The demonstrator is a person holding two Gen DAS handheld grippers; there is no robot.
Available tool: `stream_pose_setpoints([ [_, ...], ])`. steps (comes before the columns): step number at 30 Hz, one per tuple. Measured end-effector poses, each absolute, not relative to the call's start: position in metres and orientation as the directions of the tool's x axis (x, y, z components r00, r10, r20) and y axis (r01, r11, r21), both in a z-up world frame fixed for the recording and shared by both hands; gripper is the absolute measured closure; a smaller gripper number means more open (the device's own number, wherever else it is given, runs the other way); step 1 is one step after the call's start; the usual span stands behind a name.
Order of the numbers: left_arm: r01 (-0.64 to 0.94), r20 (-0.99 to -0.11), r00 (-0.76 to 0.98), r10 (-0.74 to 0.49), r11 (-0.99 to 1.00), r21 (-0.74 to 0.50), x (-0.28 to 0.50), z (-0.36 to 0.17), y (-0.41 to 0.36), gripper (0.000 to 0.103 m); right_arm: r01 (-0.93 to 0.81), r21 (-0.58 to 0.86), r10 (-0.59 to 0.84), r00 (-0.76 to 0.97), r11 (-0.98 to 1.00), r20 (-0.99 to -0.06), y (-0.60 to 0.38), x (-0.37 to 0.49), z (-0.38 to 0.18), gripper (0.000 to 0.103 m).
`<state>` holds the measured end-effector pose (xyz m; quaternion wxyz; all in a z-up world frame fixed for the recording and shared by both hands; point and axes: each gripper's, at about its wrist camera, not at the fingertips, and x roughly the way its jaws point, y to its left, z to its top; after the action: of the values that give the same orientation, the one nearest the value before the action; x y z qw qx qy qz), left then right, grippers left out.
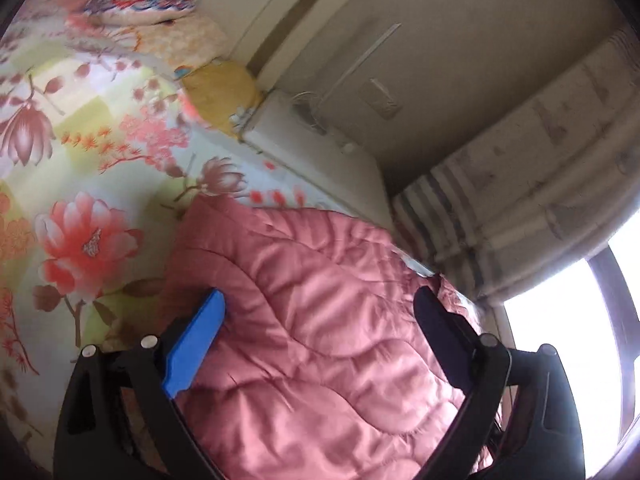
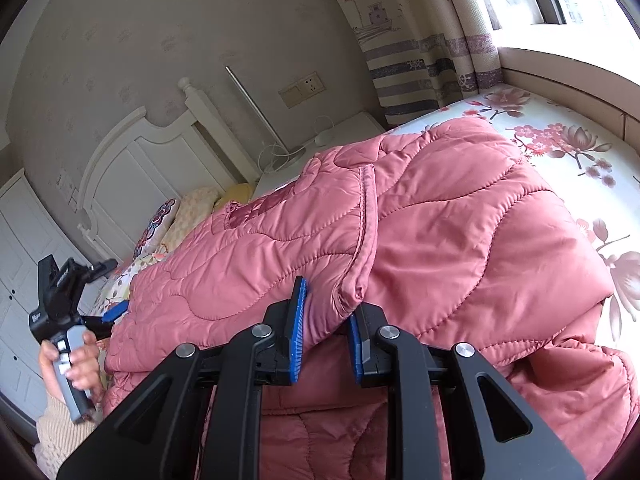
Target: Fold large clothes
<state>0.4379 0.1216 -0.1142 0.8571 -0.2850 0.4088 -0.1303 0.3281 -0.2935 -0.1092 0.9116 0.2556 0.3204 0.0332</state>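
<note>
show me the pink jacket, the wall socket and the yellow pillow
pink jacket [image 2: 460, 240], right wrist view, quilted upper panel
wall socket [image 2: 310, 82], right wrist view, white faceplate
yellow pillow [image 1: 220, 94], left wrist view, its middle

Left gripper [image 1: 320, 312] spread, right gripper [image 2: 326, 320] clamped.

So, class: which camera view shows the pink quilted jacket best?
The right wrist view: the pink quilted jacket shows its bulk, stitched seams and a folded edge pinched in the right claw, lying on the floral bedsheet. The left wrist view shows only one quilted panel between the open left claw.
</note>
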Motion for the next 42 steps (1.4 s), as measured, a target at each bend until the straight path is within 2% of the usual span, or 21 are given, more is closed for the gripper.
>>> stream_pose_setpoints([
  [2,0.007,-0.700,0.569,-0.431,0.854,-0.520,0.453,-0.129,0.111,0.008,0.095,0.486,0.231,0.791,0.869,-0.567,-0.292,0.329,-0.109,0.082],
  [4,0.034,-0.721,0.567,-0.398,0.886,-0.462,0.456,-0.122,0.101,0.005,0.088,0.484,0.236,0.789,0.871,-0.567,-0.291,0.329,-0.109,0.082],
  [5,0.018,-0.727,0.559,-0.400,0.882,-0.471,0.458,-0.116,0.102,0.005,0.089,0.483,0.234,0.790,0.871,-0.567,-0.291,0.329,-0.109,0.082],
  [9,-0.011,-0.658,0.600,-0.455,0.818,-0.576,0.471,-0.095,0.120,0.005,0.094,0.496,0.239,0.789,0.863,-0.565,-0.294,0.329,-0.111,0.082],
  [14,-0.032,-0.755,0.527,-0.390,0.878,-0.477,0.509,-0.123,0.112,0.004,0.089,0.495,0.244,0.787,0.864,-0.567,-0.293,0.330,-0.111,0.082],
  [17,-0.009,-0.754,0.548,-0.362,0.899,-0.438,0.506,-0.118,0.106,0.003,0.087,0.491,0.243,0.787,0.867,-0.568,-0.292,0.330,-0.110,0.082],
  [21,0.028,-0.654,0.632,-0.416,0.856,-0.517,0.487,-0.100,0.111,0.003,0.094,0.498,0.243,0.786,0.862,-0.569,-0.294,0.330,-0.112,0.082],
  [22,0.026,-0.660,0.631,-0.409,0.861,-0.508,0.488,-0.103,0.110,0.003,0.094,0.495,0.241,0.786,0.864,-0.570,-0.293,0.330,-0.112,0.082],
  [25,0.010,-0.749,0.570,-0.339,0.914,-0.406,0.494,-0.127,0.101,0.003,0.088,0.494,0.246,0.784,0.865,-0.570,-0.293,0.330,-0.112,0.082],
  [28,0.006,-0.739,0.606,-0.294,0.931,-0.366,0.482,-0.116,0.097,0.003,0.084,0.479,0.237,0.786,0.874,-0.571,-0.290,0.330,-0.110,0.082],
  [29,0.000,-0.734,0.610,-0.300,0.925,-0.379,0.476,-0.111,0.098,0.003,0.090,0.481,0.233,0.788,0.872,-0.570,-0.291,0.330,-0.110,0.082],
  [32,0.042,-0.641,0.669,-0.377,0.880,-0.474,0.429,-0.089,0.100,0.003,0.096,0.491,0.235,0.788,0.866,-0.569,-0.293,0.329,-0.111,0.082],
  [33,0.058,-0.632,0.674,-0.382,0.881,-0.470,0.418,-0.088,0.097,0.003,0.096,0.489,0.234,0.788,0.867,-0.569,-0.293,0.329,-0.111,0.082],
  [36,0.078,-0.672,0.646,-0.363,0.907,-0.415,0.393,-0.105,0.084,0.003,0.095,0.487,0.235,0.786,0.868,-0.572,-0.293,0.329,-0.111,0.082],
  [38,0.101,-0.729,0.612,-0.307,0.944,-0.313,0.392,-0.128,0.071,0.003,0.094,0.488,0.236,0.785,0.868,-0.572,-0.293,0.330,-0.111,0.082],
  [40,0.117,-0.733,0.633,-0.252,0.966,-0.231,0.388,-0.126,0.062,0.003,0.088,0.482,0.239,0.782,0.872,-0.575,-0.291,0.331,-0.111,0.082],
  [42,0.098,-0.733,0.640,-0.231,0.971,-0.220,0.380,-0.115,0.060,0.003,0.095,0.479,0.231,0.784,0.873,-0.576,-0.291,0.331,-0.110,0.082],
])
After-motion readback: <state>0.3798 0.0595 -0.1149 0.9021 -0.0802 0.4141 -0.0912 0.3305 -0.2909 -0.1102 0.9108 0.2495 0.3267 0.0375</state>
